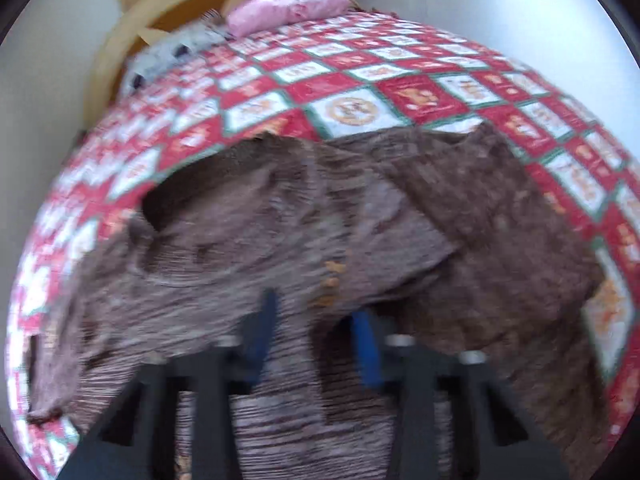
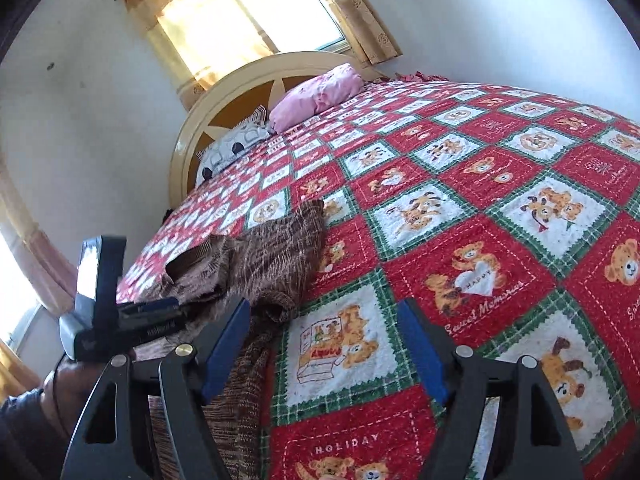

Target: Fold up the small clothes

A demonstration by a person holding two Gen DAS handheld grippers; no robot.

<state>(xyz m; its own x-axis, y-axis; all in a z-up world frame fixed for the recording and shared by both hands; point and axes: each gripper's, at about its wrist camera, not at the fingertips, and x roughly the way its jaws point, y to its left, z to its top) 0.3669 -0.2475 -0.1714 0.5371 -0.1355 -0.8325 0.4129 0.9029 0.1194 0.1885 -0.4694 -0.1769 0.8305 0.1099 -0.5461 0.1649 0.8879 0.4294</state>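
A brown ribbed garment (image 1: 280, 220) lies crumpled on a red, white and green teddy-bear bedspread (image 1: 352, 108). It fills the lower half of the blurred left wrist view. My left gripper (image 1: 316, 308) is shut on a bunched fold of it, with cloth between the blue fingers (image 1: 264, 332). In the right wrist view the same garment (image 2: 280, 256) lies left of centre. My right gripper (image 2: 324, 308) stands open over the bedspread (image 2: 480, 200) just right of the garment's edge, with nothing between its fingers. The left gripper's black body (image 2: 104, 304) and a hand (image 2: 60, 384) show at the left.
A pink pillow (image 2: 316, 96) and a grey patterned pillow (image 2: 236, 144) rest against the cream arched headboard (image 2: 240, 76) at the far end. A curtained window (image 2: 280, 4) is above it. White wall runs along the bed's left side. Bedspread stretches far to the right.
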